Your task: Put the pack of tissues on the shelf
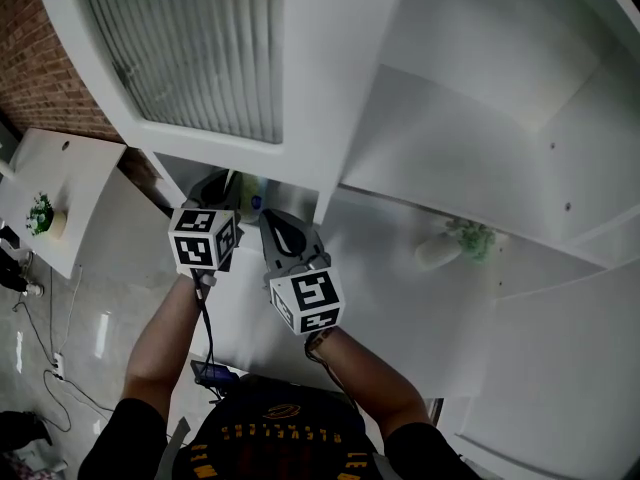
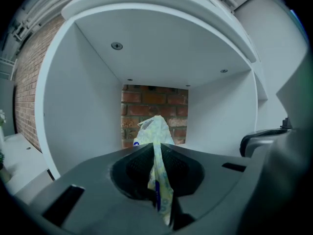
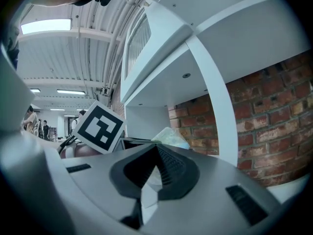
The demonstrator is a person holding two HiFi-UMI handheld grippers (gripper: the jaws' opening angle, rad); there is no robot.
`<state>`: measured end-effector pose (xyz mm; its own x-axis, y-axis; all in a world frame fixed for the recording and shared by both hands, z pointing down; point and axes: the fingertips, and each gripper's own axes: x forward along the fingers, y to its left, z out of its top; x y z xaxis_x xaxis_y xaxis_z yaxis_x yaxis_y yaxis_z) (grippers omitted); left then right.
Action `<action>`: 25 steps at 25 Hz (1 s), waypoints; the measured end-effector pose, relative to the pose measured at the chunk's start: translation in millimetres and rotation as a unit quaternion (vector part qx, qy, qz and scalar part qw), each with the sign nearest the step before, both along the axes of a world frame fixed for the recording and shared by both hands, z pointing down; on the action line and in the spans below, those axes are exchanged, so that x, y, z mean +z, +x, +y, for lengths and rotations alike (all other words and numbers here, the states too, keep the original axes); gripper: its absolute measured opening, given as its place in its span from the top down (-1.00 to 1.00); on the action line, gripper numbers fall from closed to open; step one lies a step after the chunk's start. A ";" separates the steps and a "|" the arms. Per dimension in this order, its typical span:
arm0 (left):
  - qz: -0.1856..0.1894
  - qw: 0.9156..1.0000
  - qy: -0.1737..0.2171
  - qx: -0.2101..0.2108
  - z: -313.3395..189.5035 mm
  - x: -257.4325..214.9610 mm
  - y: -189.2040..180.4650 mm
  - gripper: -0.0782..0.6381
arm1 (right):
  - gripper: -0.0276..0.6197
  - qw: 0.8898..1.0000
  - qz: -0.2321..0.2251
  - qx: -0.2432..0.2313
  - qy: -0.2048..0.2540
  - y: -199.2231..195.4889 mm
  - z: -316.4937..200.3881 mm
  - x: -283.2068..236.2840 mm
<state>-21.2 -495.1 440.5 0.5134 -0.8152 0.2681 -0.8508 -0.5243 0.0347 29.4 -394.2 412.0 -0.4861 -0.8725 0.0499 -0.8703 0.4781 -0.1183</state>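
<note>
The pack of tissues [image 1: 248, 197] is a soft pale yellow-green packet. It hangs from my left gripper [image 1: 228, 194], at the mouth of a white shelf compartment [image 2: 88, 106]. In the left gripper view the left gripper [image 2: 155, 153] is shut on the packet's thin wrapper, and the bulk of the tissues [image 2: 154, 127] stands beyond the tips, before a brick back wall. My right gripper [image 1: 276, 224] is close beside it on the right. Its jaws [image 3: 155, 152] meet at the tips with nothing held. The tissues [image 3: 171, 136] and the left marker cube [image 3: 100, 126] show just past them.
The white shelf unit [image 1: 400, 278] has curved uprights and several open compartments. A small green plant in a white pot [image 1: 452, 242] stands on a shelf to the right. A white table [image 1: 70, 168] with another small plant [image 1: 40, 213] lies at the left, and cables run across the floor below it.
</note>
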 end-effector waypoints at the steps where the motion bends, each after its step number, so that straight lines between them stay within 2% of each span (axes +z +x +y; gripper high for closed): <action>1: -0.003 1.000 -0.003 -0.001 -2.7 2.3 1.8 0.73 | 0.92 1.000 0.000 0.001 -0.001 1.2 -0.3 0.6; 6: -0.025 1.000 -0.017 0.004 -12.8 11.6 10.4 0.73 | 0.92 1.000 -0.001 0.001 -0.004 0.8 1.4 2.1; 11: -0.036 0.999 -0.011 0.009 -18.6 15.8 14.0 0.70 | 0.92 1.000 -0.003 0.008 -0.011 5.6 3.4 6.3; 20: -0.030 1.000 0.004 -0.006 -21.4 9.3 10.1 0.23 | 0.92 1.000 -0.006 0.015 -0.017 13.5 7.4 10.3; 25: -0.011 1.000 0.005 -0.001 -11.6 -1.1 7.5 0.19 | 0.92 1.000 -0.009 0.014 -0.018 11.0 9.1 9.1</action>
<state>-13.7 -506.7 439.4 0.5057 -0.8191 0.2708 -0.8524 -0.5228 0.0106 40.4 -385.1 421.1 -0.4618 -0.8840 0.0725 -0.8813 0.4480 -0.1502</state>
